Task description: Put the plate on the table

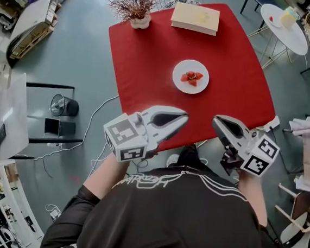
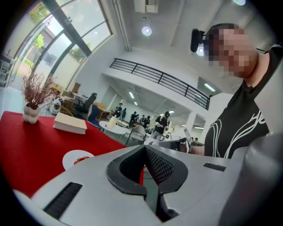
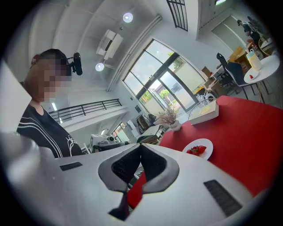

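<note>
A white plate with cut strawberries rests on the red table, near its middle; it also shows in the left gripper view as the plate and in the right gripper view as the plate. My left gripper hangs over the table's near edge, short of the plate, its tips pointing right. Its jaws are shut with nothing between them. My right gripper faces it from the right, tips pointing left, also shut and empty. Neither touches the plate.
A pale book lies at the table's far edge and a white vase of dried twigs stands at the far left corner. A small round white table stands at the back right. Chairs and shelving surround the floor.
</note>
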A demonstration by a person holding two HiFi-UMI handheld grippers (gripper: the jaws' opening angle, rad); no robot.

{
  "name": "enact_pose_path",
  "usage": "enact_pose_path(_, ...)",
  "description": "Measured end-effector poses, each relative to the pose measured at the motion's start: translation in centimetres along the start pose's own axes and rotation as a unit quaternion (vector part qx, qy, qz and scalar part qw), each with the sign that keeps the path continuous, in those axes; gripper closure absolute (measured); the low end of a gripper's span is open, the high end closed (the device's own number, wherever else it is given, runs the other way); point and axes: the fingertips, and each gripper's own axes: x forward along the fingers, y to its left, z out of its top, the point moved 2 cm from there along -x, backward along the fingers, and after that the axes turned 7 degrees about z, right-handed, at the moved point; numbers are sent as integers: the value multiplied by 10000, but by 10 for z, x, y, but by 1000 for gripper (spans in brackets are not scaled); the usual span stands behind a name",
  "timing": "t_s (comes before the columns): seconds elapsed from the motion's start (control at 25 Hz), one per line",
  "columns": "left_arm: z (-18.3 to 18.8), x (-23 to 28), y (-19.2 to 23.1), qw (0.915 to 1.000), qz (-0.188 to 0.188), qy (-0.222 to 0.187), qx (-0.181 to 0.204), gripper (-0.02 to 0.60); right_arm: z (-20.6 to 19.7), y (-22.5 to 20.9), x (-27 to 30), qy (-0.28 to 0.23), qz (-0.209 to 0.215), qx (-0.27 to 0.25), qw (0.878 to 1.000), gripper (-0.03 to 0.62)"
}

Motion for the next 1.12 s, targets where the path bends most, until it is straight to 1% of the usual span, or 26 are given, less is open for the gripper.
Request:
enact_pose_path(0.16, 8, -25, -48, 9993, -258, -23, 285, 575, -11, 45, -2, -89, 128, -195, 9997, 586)
enact_pose_path(0.28, 7, -40, -77, 9983, -459, -67, 352, 575, -22, 75, -5, -96, 199, -306, 9993, 586)
enact_pose_path(0.44, -1, -58, -90, 9986, -294, -56, 429, 575, -34, 105, -8, -60, 192, -515, 9985, 586)
enact_pose_path(0.56, -1, -74, -101, 9991, -315, -171, 206, 575, -42, 125, -7, -9, 214, -610, 9979, 586)
enact_pose_path(0.64, 0, -80, -108, 9990, -349, -216, 172, 575, -43, 135, -8, 14, 240, -687, 9973, 586)
enact_pose_path(0.76, 0, -82, -120, 9988, -368, -235, 220, 575, -40, 145, -13, 70, 278, -810, 9963, 586)
enact_pose_path(0.92, 8, -77, -137, 9983, -340, -363, 299, 575, -28, 151, -25, 93, 318, -974, 9947, 586)
enact_pose_path(1.12, 13, -74, -158, 9983, -234, -510, 128, 575, -19, 160, -42, 92, 415, -1032, 9938, 586)
